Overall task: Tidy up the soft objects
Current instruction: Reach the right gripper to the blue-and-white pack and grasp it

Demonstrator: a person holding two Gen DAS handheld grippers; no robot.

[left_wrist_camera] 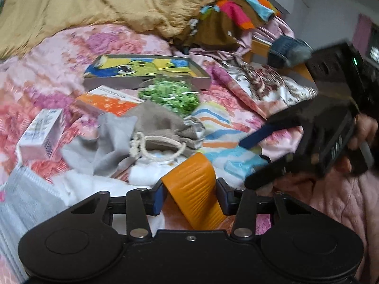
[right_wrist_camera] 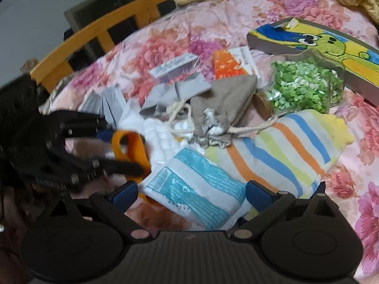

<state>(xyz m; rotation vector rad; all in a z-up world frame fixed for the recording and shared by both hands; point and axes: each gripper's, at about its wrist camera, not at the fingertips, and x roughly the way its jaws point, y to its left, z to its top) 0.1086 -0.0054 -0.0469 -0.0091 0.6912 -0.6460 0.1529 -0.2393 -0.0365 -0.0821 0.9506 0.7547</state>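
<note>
My left gripper [left_wrist_camera: 189, 195] is shut on an orange ribbed band [left_wrist_camera: 195, 189]; it also shows in the right wrist view [right_wrist_camera: 129, 146], held by the left gripper [right_wrist_camera: 118, 150]. My right gripper [right_wrist_camera: 191, 193] is open over a white-and-teal packet [right_wrist_camera: 196, 196] lying on a striped pouch [right_wrist_camera: 284, 146]; in the left wrist view the right gripper [left_wrist_camera: 248, 161] hangs open above the striped pouch [left_wrist_camera: 218, 130]. A beige drawstring bag [left_wrist_camera: 161, 127] [right_wrist_camera: 220, 104], white cotton [right_wrist_camera: 156, 132] and a grey cloth [left_wrist_camera: 111, 146] lie in the pile.
On the floral bedspread [right_wrist_camera: 189, 23] lie a cartoon-printed box [left_wrist_camera: 146, 67], a bag of green pieces [right_wrist_camera: 305, 85], an orange box [left_wrist_camera: 109, 101], a small white box [left_wrist_camera: 40, 135]. A yellow blanket [left_wrist_camera: 94, 2] and colourful clothes [left_wrist_camera: 225, 16] lie behind. A wooden bed rail [right_wrist_camera: 94, 26] bounds the left.
</note>
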